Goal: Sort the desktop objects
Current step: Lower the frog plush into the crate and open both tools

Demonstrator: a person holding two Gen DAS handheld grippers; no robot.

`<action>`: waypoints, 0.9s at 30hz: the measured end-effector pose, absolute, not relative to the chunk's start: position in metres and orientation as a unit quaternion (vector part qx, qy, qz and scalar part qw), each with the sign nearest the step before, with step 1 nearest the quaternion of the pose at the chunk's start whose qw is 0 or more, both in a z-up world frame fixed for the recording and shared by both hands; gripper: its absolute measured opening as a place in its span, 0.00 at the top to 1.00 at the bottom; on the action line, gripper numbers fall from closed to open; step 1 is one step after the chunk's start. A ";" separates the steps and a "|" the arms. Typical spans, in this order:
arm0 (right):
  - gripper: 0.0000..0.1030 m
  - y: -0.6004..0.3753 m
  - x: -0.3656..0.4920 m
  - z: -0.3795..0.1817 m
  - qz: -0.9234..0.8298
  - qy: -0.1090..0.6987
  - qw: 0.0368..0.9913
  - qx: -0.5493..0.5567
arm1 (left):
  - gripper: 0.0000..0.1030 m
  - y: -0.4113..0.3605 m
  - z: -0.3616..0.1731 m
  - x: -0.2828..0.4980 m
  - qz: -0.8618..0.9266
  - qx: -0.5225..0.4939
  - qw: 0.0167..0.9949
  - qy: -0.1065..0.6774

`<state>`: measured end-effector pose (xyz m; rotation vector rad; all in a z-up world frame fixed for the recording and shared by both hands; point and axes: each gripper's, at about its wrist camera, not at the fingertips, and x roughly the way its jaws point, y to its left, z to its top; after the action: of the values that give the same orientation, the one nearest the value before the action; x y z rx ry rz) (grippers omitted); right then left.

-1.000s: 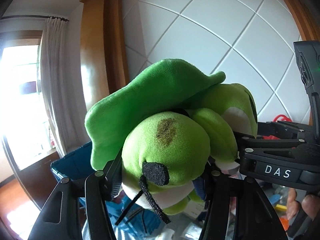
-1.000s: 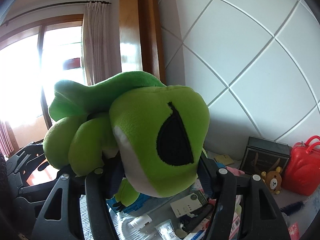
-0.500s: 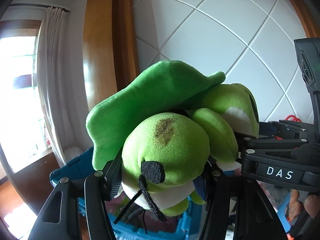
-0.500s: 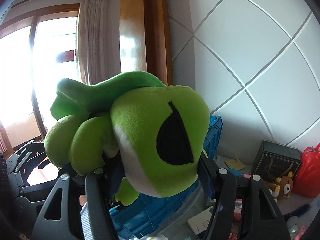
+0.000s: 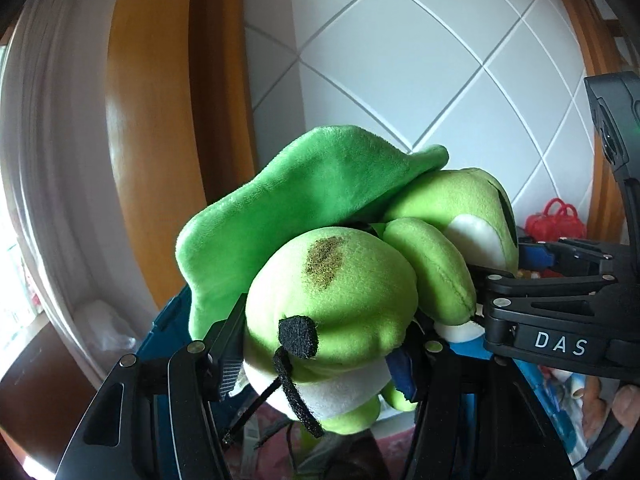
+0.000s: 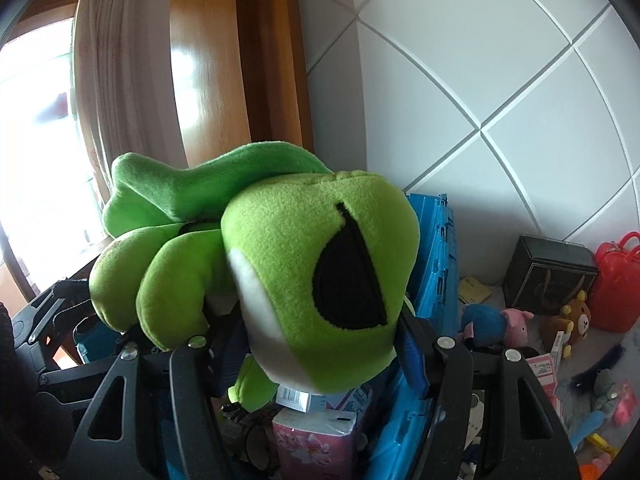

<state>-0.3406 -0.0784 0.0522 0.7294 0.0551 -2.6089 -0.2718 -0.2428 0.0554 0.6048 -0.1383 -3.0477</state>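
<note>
A green plush frog (image 5: 332, 292) with a leaf hat is held in the air by both grippers. My left gripper (image 5: 320, 356) is shut on its body end, and a black strap hangs down from it. My right gripper (image 6: 316, 344) is shut on its head (image 6: 320, 264), where the black eye shows. The right gripper also shows in the left wrist view (image 5: 560, 320) on the right. A blue crate (image 6: 432, 280) lies below and behind the frog, with a pink tissue pack (image 6: 316, 440) inside it.
A white tiled wall (image 6: 500, 80) and a wooden pillar (image 6: 224, 80) stand behind. On the desk at the right are a black box (image 6: 548, 276), a red case (image 6: 618, 284), a small bear (image 6: 572, 320), a blue and pink plush (image 6: 496, 320) and several small items.
Both grippers have carried the frog leftward together, and it now hangs over the blue crate. The desk clutter has slid to the right of the views. The grip has not changed.
</note>
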 end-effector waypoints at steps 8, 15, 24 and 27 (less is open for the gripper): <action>0.38 -0.116 -0.362 0.043 -0.937 0.039 0.190 0.291 | 0.40 -0.281 0.047 -0.291 -0.975 0.222 -0.001 -0.020; 0.29 -0.126 -0.373 0.041 -0.937 0.052 0.172 0.299 | 0.24 -0.277 0.038 -0.310 -0.973 0.231 0.016 -0.022; 0.22 -0.129 -0.371 0.043 -0.938 0.062 0.151 0.305 | 0.24 -0.286 0.034 -0.311 -0.970 0.241 0.018 -0.007; 0.14 -0.129 -0.365 0.044 -0.938 0.064 0.149 0.305 | 0.23 -0.286 0.035 -0.307 -0.970 0.243 0.018 -0.005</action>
<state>-0.3649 -0.1291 0.0443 0.8780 0.1848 -2.6976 -0.3072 -0.2859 0.0353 0.7557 -0.0154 -3.0114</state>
